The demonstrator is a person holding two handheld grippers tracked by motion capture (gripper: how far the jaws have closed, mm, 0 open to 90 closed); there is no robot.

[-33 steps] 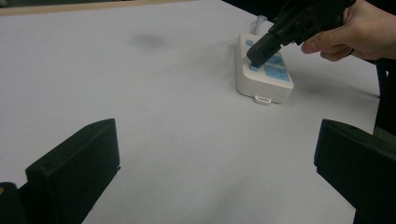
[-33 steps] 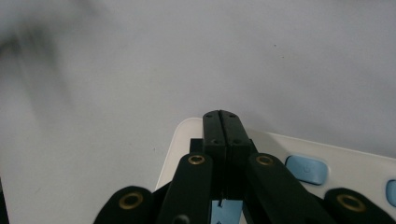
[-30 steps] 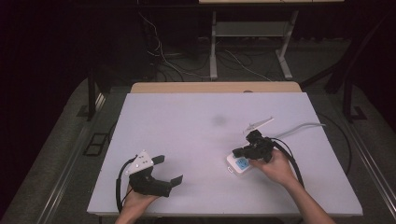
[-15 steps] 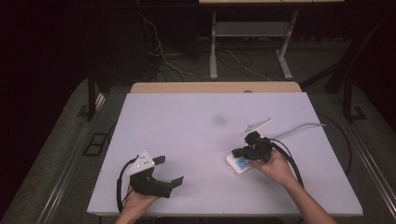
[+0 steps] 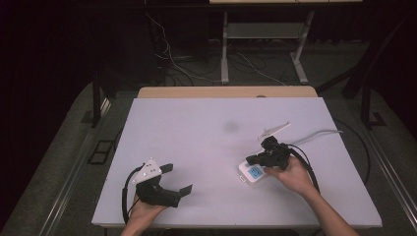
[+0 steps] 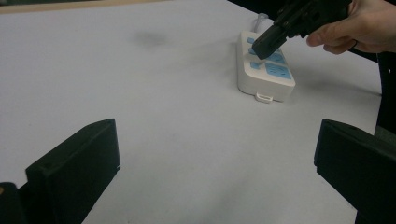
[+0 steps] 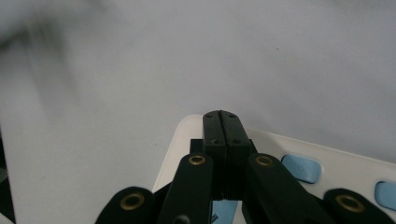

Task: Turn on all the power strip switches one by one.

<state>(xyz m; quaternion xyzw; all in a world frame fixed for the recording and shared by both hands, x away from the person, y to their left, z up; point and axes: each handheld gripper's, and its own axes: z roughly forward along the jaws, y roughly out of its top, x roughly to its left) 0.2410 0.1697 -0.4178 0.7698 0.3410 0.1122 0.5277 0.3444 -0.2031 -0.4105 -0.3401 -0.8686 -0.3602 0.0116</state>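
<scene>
A white power strip [image 5: 252,175] with blue sockets lies flat on the white table [image 5: 206,132], right of centre. It also shows in the left gripper view as the strip [image 6: 268,74] and in the right gripper view as the strip [image 7: 327,156]. My right gripper [image 5: 251,159] is shut with nothing between its jaws. Its tip [image 6: 261,49] points down at the strip's blue top face near one end [image 7: 220,116]; I cannot tell whether it touches. My left gripper [image 5: 178,179] rests open near the front left edge, its jaws wide apart [image 6: 217,135] and facing the strip.
A white cable [image 5: 317,133] runs from the strip toward the table's right edge. A small white piece [image 5: 275,130] lies just behind the right gripper. Cables and metal stands sit on the dark floor beyond the table's wooden far edge [image 5: 226,92].
Hardly anything: the right hand shifts a little over the power strip, and the left gripper stays put.
</scene>
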